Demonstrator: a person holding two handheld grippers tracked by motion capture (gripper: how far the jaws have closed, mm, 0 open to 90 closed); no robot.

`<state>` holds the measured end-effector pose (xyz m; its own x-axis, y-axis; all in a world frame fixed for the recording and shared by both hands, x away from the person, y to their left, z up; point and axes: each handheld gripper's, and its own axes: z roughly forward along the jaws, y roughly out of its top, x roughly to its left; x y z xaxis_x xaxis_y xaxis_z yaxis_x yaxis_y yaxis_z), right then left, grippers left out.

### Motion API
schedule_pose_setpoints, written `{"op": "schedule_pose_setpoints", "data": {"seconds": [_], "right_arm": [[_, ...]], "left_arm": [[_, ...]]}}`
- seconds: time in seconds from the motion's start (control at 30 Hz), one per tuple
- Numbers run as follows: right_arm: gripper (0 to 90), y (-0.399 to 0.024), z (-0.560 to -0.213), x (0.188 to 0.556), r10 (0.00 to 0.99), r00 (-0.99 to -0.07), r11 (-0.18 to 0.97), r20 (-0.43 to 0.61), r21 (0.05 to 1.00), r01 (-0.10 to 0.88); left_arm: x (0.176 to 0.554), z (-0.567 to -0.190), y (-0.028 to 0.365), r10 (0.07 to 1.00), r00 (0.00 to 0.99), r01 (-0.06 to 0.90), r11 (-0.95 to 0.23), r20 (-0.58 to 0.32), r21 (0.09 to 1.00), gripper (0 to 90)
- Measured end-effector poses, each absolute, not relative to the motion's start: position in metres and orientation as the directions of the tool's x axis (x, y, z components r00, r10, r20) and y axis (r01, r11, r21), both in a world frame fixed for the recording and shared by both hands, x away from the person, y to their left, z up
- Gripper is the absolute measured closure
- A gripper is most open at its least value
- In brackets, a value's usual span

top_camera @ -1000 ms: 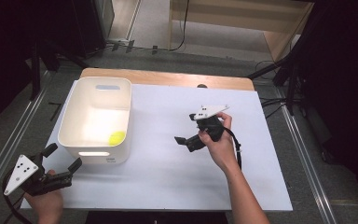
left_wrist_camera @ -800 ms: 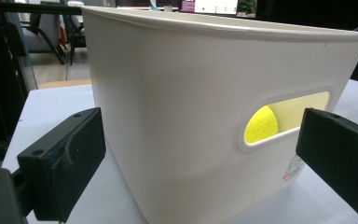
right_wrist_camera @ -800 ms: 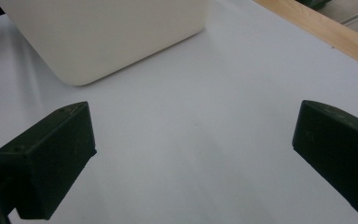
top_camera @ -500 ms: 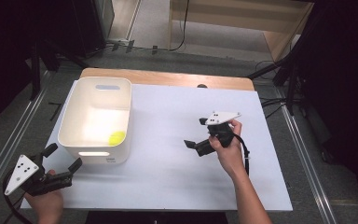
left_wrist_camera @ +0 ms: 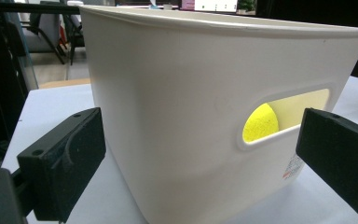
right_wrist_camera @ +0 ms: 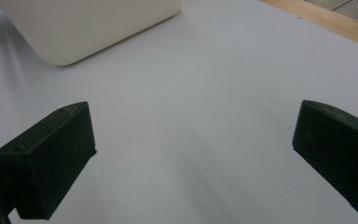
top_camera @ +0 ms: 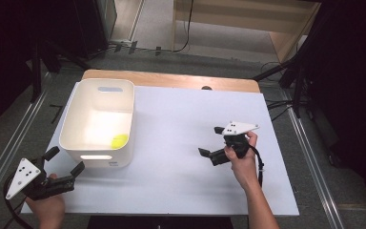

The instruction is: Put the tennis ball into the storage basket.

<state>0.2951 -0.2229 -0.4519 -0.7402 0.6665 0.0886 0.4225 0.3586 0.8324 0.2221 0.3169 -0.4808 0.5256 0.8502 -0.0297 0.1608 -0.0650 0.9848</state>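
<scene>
Yellow ball [left_wrist_camera: 260, 123] through bin's [left_wrist_camera: 191, 93] handle slot, left tool [left_wrist_camera: 200, 158] view.

Black claws [top_camera: 209, 141], grey three-cornered plates, trailing cables

A white table [top_camera: 171, 119] with a wooden strip along its far edge carries one thing directly: a white bin [top_camera: 78, 129], standing upright near the left side. A yellow ball [top_camera: 119, 140] lies inside the bin, at its near right corner. The table's surface is otherwise plain white.
</scene>
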Motion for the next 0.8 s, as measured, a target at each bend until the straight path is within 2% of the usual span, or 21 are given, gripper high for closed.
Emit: {"op": "schedule_pose_setpoints", "data": {"seconds": [0.8], "right_arm": [[0.0,-0.265,-0.477,0.268,0.727,-0.677,0.276,0.119,0.852,0.446]], "left_arm": [[0.222,-0.481,0.316,0.848,0.529,0.163,-0.081,-0.017,0.983,1.4]]}}
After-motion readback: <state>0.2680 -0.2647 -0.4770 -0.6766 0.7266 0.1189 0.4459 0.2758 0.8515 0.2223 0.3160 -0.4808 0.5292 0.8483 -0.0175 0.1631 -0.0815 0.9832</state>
